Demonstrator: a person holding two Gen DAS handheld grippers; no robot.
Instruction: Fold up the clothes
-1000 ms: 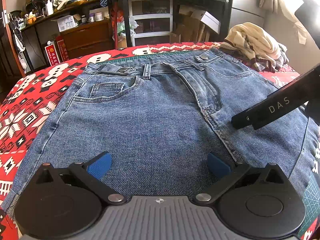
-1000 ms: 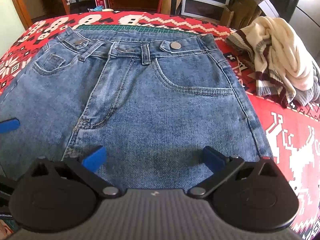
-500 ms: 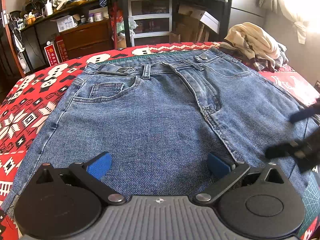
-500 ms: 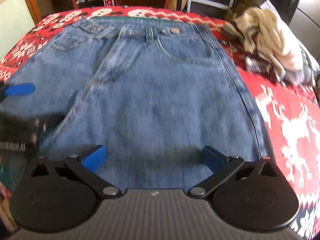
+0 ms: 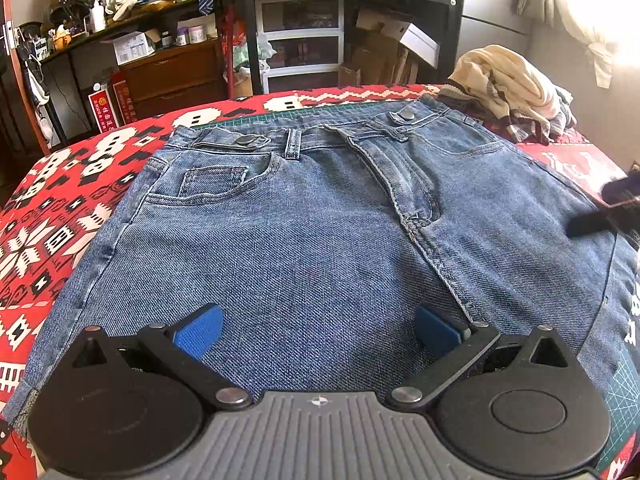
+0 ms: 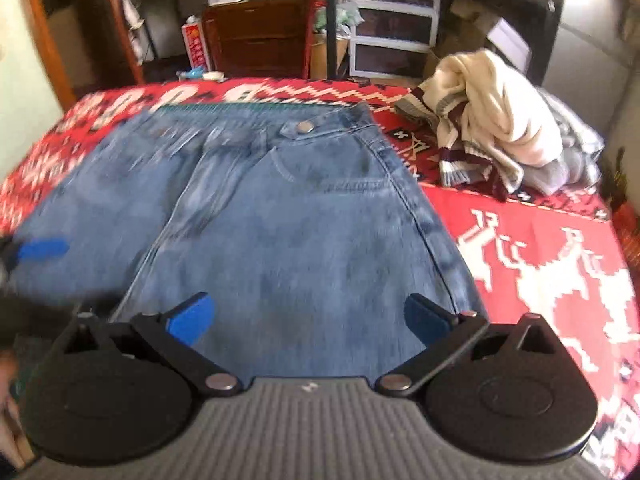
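jeans (image 5: 320, 240) lie flat, waistband far, on a red patterned worktop (image 5: 60, 208). left gripper (image 5: 318, 330) and right gripper (image 6: 306, 318) hover over them, both released. risk: pinching one denim layer, skewing the fold.

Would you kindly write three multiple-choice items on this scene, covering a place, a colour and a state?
1. Where does the cream sweater lie?
A. on the jeans
B. beside the jeans' waistband, on the red patterned cloth
C. on a shelf

2. What colour are the gripper pads?
A. blue
B. green
C. white

3. How stands the left gripper?
A. shut on denim
B. open over the jeans
C. holding the sweater

Key: B, the sweater is heaped on the red patterned cloth; A, both pads show blue; B, the pads stand wide apart.
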